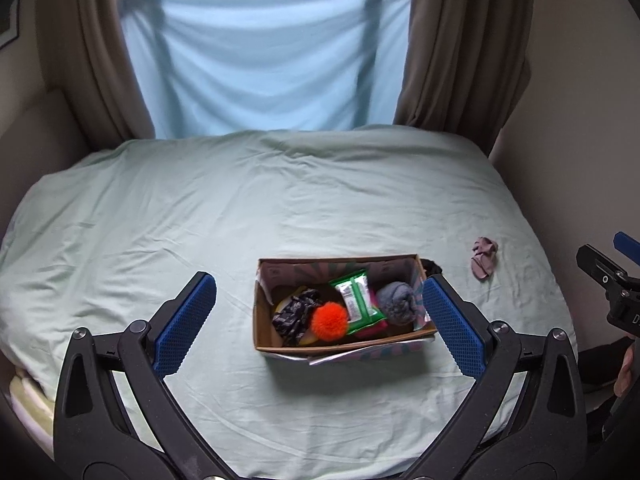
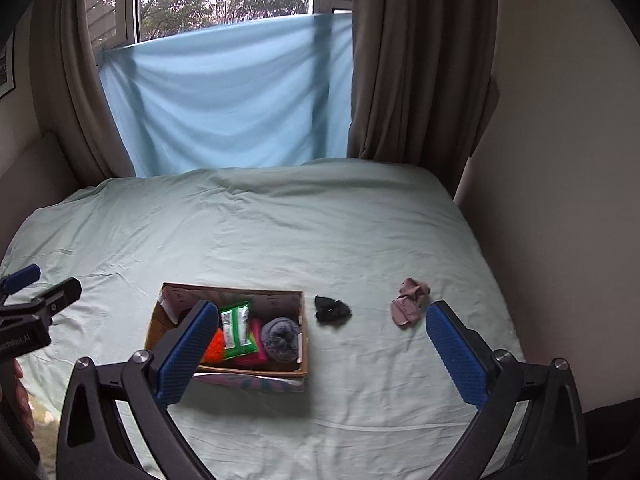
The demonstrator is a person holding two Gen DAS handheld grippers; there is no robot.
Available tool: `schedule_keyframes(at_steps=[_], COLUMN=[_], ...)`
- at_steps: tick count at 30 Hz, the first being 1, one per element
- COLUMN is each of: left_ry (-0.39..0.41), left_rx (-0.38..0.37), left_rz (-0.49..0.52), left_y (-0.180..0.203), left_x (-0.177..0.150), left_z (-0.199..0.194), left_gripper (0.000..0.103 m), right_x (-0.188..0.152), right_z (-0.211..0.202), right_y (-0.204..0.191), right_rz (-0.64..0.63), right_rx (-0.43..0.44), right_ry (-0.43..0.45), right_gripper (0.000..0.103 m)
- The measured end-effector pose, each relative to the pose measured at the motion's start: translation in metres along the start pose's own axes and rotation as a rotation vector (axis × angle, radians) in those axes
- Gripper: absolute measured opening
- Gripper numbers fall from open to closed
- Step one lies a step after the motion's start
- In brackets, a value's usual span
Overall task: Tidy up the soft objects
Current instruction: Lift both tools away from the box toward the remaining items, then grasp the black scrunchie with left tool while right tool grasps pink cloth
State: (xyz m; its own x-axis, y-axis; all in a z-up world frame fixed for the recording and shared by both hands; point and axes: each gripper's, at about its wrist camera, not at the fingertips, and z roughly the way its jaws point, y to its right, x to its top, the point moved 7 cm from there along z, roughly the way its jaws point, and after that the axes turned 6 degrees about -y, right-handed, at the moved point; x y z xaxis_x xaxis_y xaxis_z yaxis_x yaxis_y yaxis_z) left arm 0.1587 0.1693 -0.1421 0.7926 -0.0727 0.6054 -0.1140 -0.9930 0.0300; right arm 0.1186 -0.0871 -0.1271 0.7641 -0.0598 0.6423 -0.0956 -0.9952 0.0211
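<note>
Your left gripper [image 1: 319,314] and right gripper [image 2: 322,344] are hanging released above the box [image 2: 305,344]; bare sheet [image 2: 280,232] is spreading beyond its rim.

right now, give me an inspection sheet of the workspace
surface: bed under a wrinkled pale green sheet
job's things: open cardboard box holds an orange pom-pom, green wipes pack, grey rolled sock and dark patterned cloth; black sock and pink sock lie on the sheet, right of the box
clutter: nothing seen
grippers: left gripper open, empty; right gripper open, empty
cables: nothing seen
surroundings: blue cloth across the window, brown curtains either side
</note>
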Motion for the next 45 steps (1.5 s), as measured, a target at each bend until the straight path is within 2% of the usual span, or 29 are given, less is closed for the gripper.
schedule_keyframes(at_steps=[6, 11, 19, 25, 32, 36, 40, 45], left_ry=[0.040, 0.088, 0.066, -0.004, -0.070, -0.087, -0.132, -0.159], left_rx=[-0.015, 0.030, 0.073, 0.125, 0.120, 0.144, 0.224, 0.251], left_rz=[-0.006, -0.019, -0.069, -0.102, -0.136, -0.164, -0.168, -0.176], left_y=[0.032, 0.070, 0.145, 0.202, 0.261, 0.279, 0.289, 0.297], left_x=[0.005, 0.013, 0.020, 0.011, -0.002, -0.011, -0.024, -0.036], left_z=[-0.007, -0.012, 0.020, 0.088, 0.182, 0.232, 0.291, 0.354], left_gripper=[0.103, 0.103, 0.103, 0.103, 0.103, 0.103, 0.103, 0.103], right_x=[0.000, 0.004, 0.004, 0.001, 0.001, -0.002, -0.016, -0.031], right_z=[-0.003, 0.009, 0.057, 0.126, 0.208, 0.258, 0.314, 0.369], right_y=[0.036, 0.075, 0.141, 0.182, 0.207, 0.212, 0.211, 0.210], right_rz=[0.033, -0.005, -0.085, -0.207, -0.320, -0.362, -0.388, -0.402], right_rx=[0.022, 0.047, 0.113, 0.181, 0.230, 0.278, 0.329, 0.352], right_ry=[0.034, 0.051, 0.022, -0.018, -0.028, -0.035, -0.069, -0.105], right_gripper=[0.103, 0.103, 0.103, 0.103, 0.103, 0.103, 0.103, 0.103])
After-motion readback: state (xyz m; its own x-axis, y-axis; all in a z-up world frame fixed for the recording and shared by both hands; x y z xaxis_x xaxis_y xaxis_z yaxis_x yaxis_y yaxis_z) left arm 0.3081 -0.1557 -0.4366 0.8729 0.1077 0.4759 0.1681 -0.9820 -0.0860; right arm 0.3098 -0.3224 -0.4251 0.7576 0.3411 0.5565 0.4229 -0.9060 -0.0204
